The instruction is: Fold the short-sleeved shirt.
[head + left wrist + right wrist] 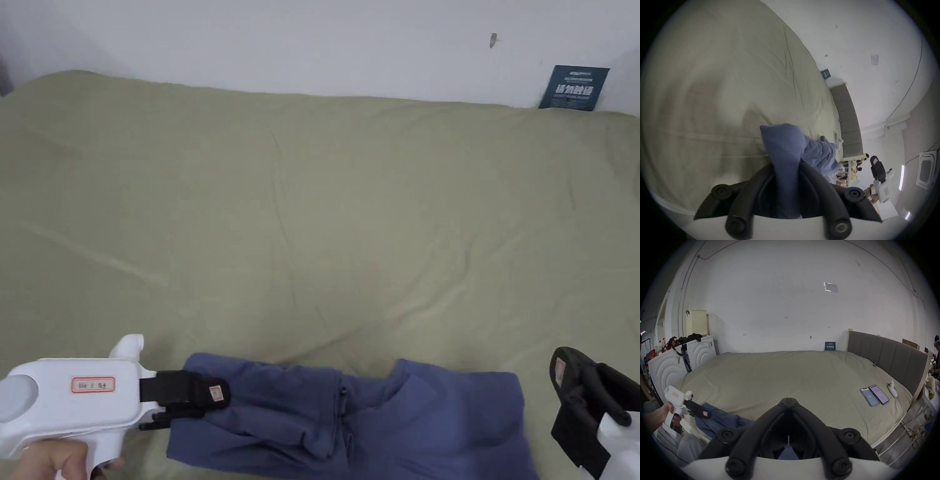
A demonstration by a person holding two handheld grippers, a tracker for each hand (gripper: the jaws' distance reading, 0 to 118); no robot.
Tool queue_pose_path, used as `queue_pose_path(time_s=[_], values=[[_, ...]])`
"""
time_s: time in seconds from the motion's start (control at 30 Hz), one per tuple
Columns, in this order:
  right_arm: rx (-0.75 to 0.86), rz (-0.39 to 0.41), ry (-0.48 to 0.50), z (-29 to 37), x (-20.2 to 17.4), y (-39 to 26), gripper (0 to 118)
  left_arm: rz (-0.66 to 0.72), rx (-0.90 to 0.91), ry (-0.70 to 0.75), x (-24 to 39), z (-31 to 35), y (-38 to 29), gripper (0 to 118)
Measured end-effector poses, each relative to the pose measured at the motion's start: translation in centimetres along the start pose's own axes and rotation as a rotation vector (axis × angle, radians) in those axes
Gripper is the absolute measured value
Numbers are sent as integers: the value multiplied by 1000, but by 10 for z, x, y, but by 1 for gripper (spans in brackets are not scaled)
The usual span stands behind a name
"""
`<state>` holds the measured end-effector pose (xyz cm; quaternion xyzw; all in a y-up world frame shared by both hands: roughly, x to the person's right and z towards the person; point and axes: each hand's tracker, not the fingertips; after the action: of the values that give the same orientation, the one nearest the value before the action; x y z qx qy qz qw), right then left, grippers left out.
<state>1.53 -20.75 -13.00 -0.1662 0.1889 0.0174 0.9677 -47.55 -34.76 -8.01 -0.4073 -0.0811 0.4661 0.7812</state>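
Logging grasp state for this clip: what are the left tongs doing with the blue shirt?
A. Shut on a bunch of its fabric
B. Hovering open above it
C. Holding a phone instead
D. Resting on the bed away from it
A: in the left gripper view the left tongs have both jaws pressed on a bunched fold of the blue shirt, which trails off over the bed.
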Motion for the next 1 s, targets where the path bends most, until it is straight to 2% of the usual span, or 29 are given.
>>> queue_pose_path(time_s=[0.1,0.3,0.43,0.53,0.73,0.93,0.97,1.0], values=[[41,4,3,1,2,5,2,-27,52,62,2,39,2,11],[119,-17,7,-3,5,19,2,-69,168,309,26,109,3,11],[161,-26,3,-3,7,23,2,-131,148,414,65,112,0,11],[220,18,-47,0,7,28,2,-208,126,447,102,94,-4,11],[270,26,-62,11,11,36,2,-322,35,546,177,32,-13,11],[251,-24,-64,12,21,30,2,-437,-61,560,221,-60,-26,11],[244,-31,-62,12,23,29,2,-453,-76,587,224,-81,-30,12],[242,-29,-67,13,24,27,2,-452,-81,576,225,-101,-35,28]])
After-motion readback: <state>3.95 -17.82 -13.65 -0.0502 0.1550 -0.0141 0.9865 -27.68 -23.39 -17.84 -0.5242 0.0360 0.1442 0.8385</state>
